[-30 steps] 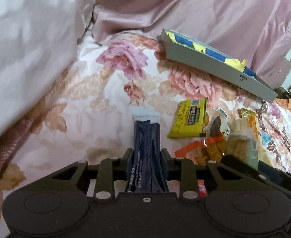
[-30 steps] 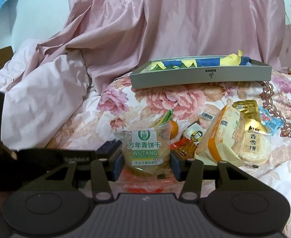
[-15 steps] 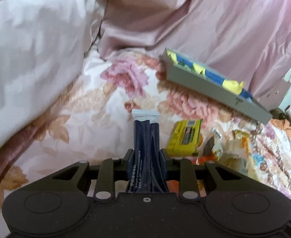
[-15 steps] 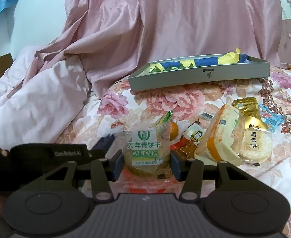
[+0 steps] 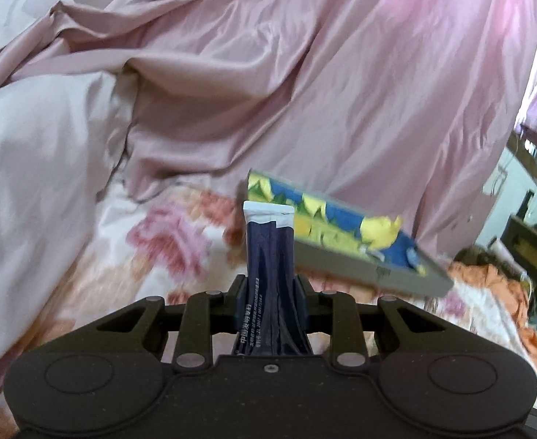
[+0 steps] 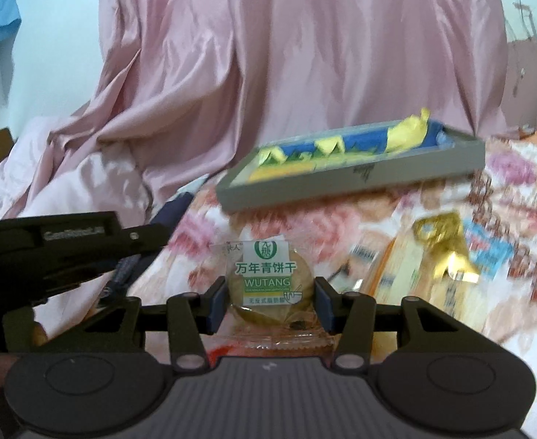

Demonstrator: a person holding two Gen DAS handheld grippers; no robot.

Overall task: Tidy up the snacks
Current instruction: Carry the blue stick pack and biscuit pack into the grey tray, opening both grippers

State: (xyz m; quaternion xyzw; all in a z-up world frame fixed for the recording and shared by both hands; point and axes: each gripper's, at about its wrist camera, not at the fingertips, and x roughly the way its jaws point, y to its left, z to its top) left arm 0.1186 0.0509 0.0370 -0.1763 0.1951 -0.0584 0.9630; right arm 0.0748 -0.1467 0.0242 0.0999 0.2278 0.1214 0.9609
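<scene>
My left gripper (image 5: 270, 292) is shut on a dark blue stick sachet (image 5: 270, 252) with a white top, held up above the floral bedspread. Beyond it lies the grey tray (image 5: 360, 267) with a blue and yellow lining. My right gripper (image 6: 270, 305) is shut on a clear-wrapped round biscuit with a green WUTANG label (image 6: 268, 278). The same tray (image 6: 360, 177) lies ahead of it. The left gripper (image 6: 67, 252) shows at the left of the right wrist view, with the sachet (image 6: 169, 210) sticking out of it.
Several loose snack packs lie on the floral bedspread (image 6: 506, 190) right of the biscuit, among them a gold-wrapped pack (image 6: 444, 245) and a blue one (image 6: 488, 252). A pink quilt (image 5: 30, 168) is heaped at the left, pink drapery (image 6: 305, 55) behind the tray.
Both grippers have risen and moved toward the tray with their snacks. The yellow pack and the snack pile have dropped out of the left wrist view.
</scene>
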